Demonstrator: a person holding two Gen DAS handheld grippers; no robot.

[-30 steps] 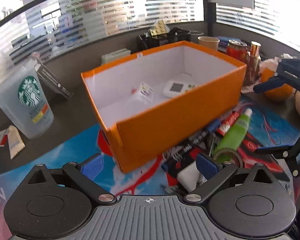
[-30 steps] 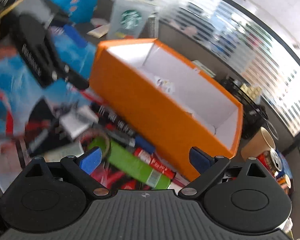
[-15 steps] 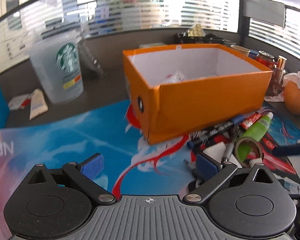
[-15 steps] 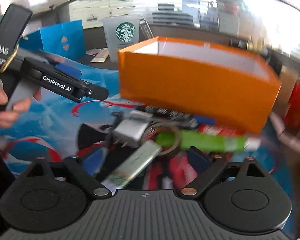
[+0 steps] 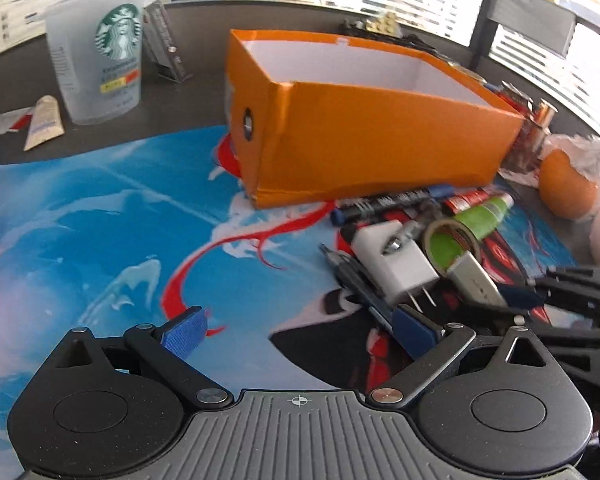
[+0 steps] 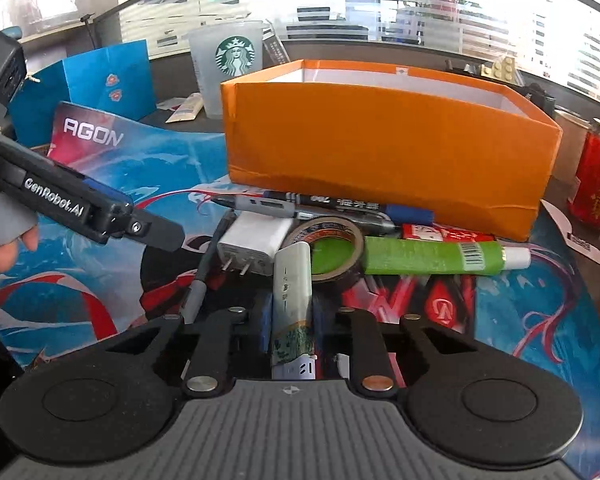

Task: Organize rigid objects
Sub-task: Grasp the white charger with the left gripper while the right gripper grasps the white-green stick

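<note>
Between the right claw (image 6: pixel 290 322) pads sits a slim, glossy white stick (image 6: pixel 292 300).

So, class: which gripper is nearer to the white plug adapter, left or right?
Left. The left gripper hangs open with one finger just short of the white plug adapter; the right gripper, shut on the silver stick, sits beside it.

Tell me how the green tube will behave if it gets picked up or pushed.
The green tube looks round, so a sideways push would probably roll it. Its body looks like soft plastic, so pads may dent it rather than slip. One end lies against the tape roll, which may shift with it.
</note>
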